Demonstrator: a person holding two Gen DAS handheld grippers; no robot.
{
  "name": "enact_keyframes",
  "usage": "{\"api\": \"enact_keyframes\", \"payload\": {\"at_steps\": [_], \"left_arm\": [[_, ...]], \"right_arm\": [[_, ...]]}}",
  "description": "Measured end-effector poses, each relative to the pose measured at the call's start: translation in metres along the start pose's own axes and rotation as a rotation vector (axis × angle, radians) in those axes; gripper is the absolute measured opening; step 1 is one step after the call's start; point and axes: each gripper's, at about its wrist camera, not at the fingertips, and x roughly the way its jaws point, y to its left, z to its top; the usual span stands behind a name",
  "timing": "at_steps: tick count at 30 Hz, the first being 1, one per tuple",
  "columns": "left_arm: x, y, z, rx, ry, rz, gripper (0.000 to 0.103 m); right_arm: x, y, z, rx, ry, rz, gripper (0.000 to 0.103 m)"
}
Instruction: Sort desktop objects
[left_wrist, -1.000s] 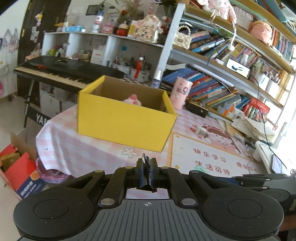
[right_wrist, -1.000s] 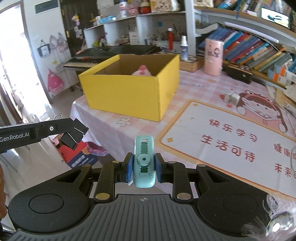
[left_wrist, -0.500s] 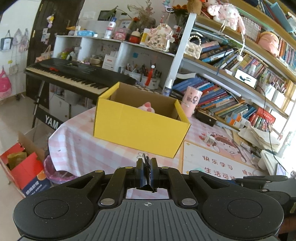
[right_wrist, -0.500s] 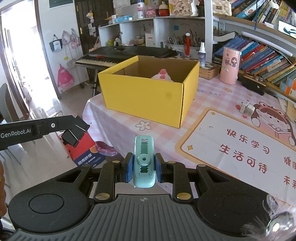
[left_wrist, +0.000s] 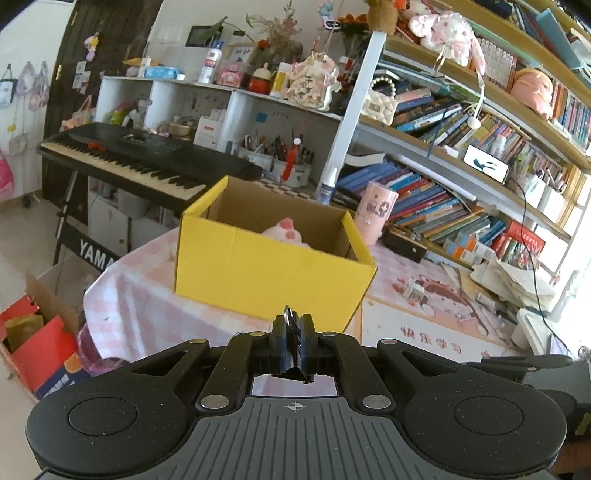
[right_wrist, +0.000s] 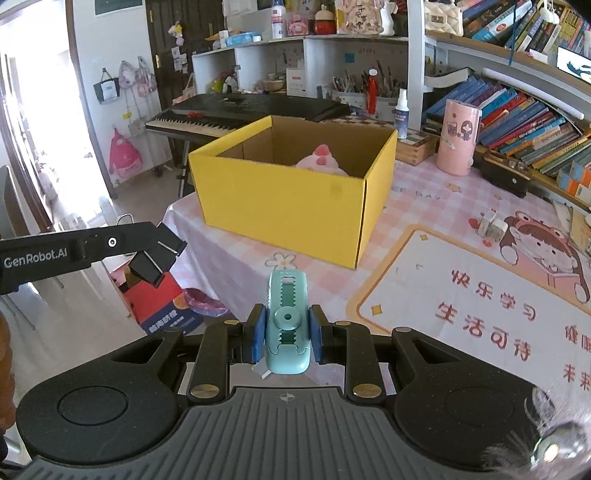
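A yellow box (right_wrist: 291, 195) with a pink plush (right_wrist: 323, 162) inside sits on the pink-checked surface (right_wrist: 424, 206) before a keyboard (left_wrist: 140, 166) and bookshelves (left_wrist: 461, 177), while the left gripper (left_wrist: 292, 345) pinches a black clip (right_wrist: 157, 258) and the right gripper (right_wrist: 287, 334) clamps a teal dispenser (right_wrist: 287, 321).

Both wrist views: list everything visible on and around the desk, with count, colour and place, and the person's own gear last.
cardboard box: one, yellow, open, on the far left part of the tablecloth.
plush toy: one, pink and white, inside the box.
tablecloth: one, pink check, over the table.
desk mat: one, white with red characters, right of the box.
cylinder tin: one, pink, behind the box to its right.
spray bottle: one, white, behind the box.
keyboard: one, black, beyond the table.
binder clip: one, black, in the left hand-held gripper.
correction tape: one, teal, in the right hand-held gripper.
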Motion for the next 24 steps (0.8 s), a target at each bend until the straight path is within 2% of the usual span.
{"api": "enact_keyframes", "payload": {"at_steps": [7,14,19,24], "left_arm": [[0.024,0.001,0.025,-0.003,-0.037,0.011,0.005],[0.055,-0.002,0.058,0.004,-0.087,0.033,0.005],[0.085,-0.007,0.083,0.022,-0.124,0.058,0.005],[0.119,-0.009,0.099,0.023,-0.121,0.092,0.005]], "right_arm": [[0.011,-0.014,0.029,-0.001,-0.033,0.009,0.023],[0.032,-0.037,0.080,-0.007,-0.113,0.031,0.023],[0.056,-0.053,0.116,-0.029,-0.162,0.042,0.023],[0.087,-0.062,0.142,-0.068,-0.162,0.059,0.023]]}}
